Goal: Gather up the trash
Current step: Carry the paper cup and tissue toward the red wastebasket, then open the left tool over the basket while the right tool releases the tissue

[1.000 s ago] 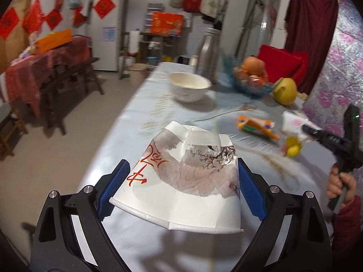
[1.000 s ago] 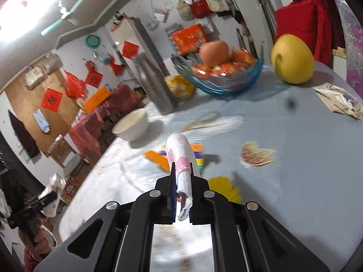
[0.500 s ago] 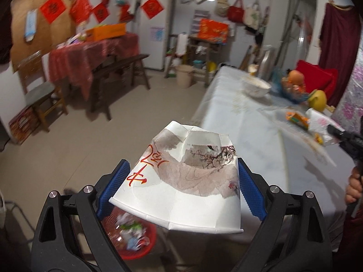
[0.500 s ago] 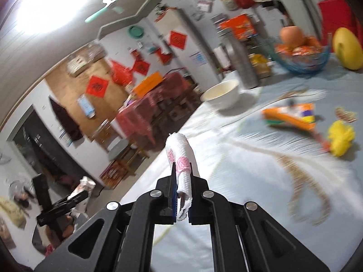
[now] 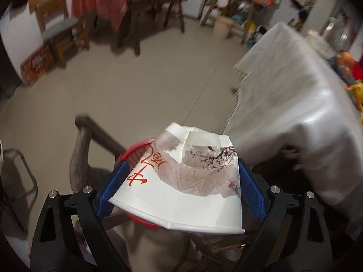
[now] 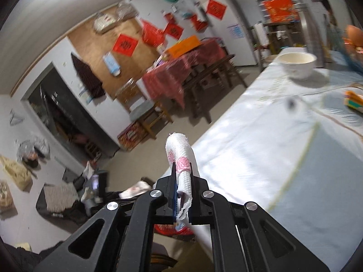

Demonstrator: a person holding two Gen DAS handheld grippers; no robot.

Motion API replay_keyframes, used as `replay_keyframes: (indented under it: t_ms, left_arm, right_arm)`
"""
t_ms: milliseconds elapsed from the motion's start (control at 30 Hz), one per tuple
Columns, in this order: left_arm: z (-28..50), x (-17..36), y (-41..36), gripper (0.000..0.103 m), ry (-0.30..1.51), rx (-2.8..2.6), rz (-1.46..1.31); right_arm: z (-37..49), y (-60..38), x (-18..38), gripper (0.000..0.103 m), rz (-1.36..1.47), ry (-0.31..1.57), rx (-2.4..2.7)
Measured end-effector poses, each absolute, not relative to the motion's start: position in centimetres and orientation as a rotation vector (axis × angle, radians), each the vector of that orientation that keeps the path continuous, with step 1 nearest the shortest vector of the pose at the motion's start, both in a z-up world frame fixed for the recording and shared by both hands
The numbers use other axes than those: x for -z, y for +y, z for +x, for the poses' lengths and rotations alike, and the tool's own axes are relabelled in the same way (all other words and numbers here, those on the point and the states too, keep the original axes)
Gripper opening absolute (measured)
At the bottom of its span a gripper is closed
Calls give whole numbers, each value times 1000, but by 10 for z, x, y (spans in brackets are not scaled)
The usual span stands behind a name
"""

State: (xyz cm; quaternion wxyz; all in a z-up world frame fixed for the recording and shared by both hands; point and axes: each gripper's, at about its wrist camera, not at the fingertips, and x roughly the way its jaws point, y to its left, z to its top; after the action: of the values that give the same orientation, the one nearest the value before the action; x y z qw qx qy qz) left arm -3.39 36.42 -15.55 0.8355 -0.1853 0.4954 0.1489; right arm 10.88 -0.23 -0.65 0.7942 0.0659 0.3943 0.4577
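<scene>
A crushed white paper cup (image 5: 181,195) with red writing and a brown ink print sits between the blue pads of my left gripper (image 5: 182,165). Its jaws are opening, and the pads still touch the cup's sides. The cup hangs over a red trash bin (image 5: 136,151) on the floor, which it mostly hides. My right gripper (image 6: 182,170) is shut on a rolled white tissue (image 6: 179,149) with pink flowers, held off the corner of the table (image 6: 261,147). A sliver of the red bin (image 6: 168,230) shows below its jaws.
The table's draped corner (image 5: 295,104) is close on the right of the left gripper. A dark wooden chair frame (image 5: 90,136) stands beside the bin. A white bowl (image 6: 297,64) and a colourful wrapper (image 6: 354,102) lie on the table. Bare floor stretches beyond.
Both grippers swung off the table toward its floor-side corner. The left one dropped and tilted down over the red bin with the cup. The right one still pinches the tissue.
</scene>
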Motion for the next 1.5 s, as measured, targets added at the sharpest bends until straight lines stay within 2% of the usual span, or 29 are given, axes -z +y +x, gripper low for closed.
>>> replay_keyframes:
  t_ms: [200,467,633,933,1000,1033,1067,1100,1267,1500]
  left_arm:
    - [-29,167,385,95,1072,-371,-428]
    - [-44,98,434,96,873,-598,-457]
    - [-68,54,464,96,721,-666,-583]
    - [-110,28,475,96,640,-763,-706]
    - [-115,25,480,96,624,-761,-719]
    - [-116,25,482,96,623,-769,-717]
    - [-117,25,484,96,624,-784,-714]
    - [-119,26,485,96,624,-793,-716]
    - [-110,33,485,96,642,-735,-751]
    - [-98,28,463,96,651,-700,-702]
  right_arm:
    - [89,54,19,7,64,911,-1056]
    - [47,141,50,7,-111,998,-1176]
    - [18,199,76,7,-234,1049,-1239]
    - [-1,292,147,7,-427,1172,-1221]
    - [0,302,161,17,-465,1179,-1189]
    - [2,299,167,25,-479,1183,-1170]
    - [5,300,173,41,-480,1191,-1160]
    - [7,298,176,45,-469,1197,-1150]
    - [17,287,175,45,-437,1182,-1146]
    - [29,256,141,43,-336,1120,-1143]
